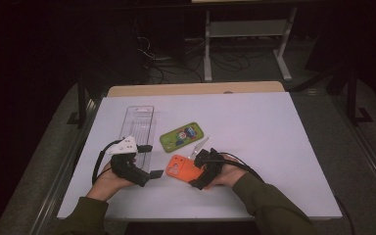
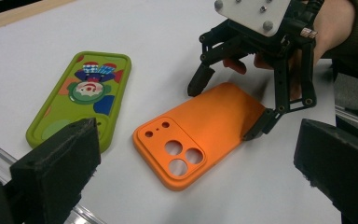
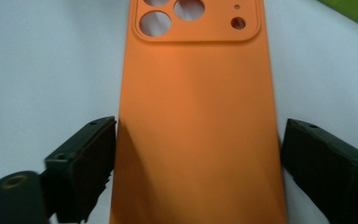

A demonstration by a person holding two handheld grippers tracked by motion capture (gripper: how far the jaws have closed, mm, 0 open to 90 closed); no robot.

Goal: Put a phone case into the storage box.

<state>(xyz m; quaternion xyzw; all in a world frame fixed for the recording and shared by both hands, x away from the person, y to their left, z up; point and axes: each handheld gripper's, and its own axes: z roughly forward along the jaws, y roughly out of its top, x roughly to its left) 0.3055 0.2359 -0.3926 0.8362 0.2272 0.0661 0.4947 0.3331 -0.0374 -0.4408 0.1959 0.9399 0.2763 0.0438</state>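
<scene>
An orange phone case (image 1: 181, 168) (image 2: 200, 126) (image 3: 198, 93) lies back up on the white table, its camera cut-outs toward the left gripper. My right gripper (image 1: 196, 170) (image 2: 227, 108) (image 3: 198, 163) straddles the case's plain end, one jaw along each long edge and very close to it; I see no firm pinch. A green phone case (image 1: 181, 136) (image 2: 81, 100) with a colourful print lies just beyond the orange one. My left gripper (image 1: 152, 160) (image 2: 196, 186) sits left of the orange case, pointed at it, open with nothing between its jaws.
A clear plastic tray (image 1: 138, 122) lies lengthwise at the back left, just beyond the left gripper. A small pale tool (image 1: 199, 147) rests between the two cases. The white table top (image 1: 274, 147) stretches bare to the right; a wooden strip (image 1: 196, 89) edges its far side.
</scene>
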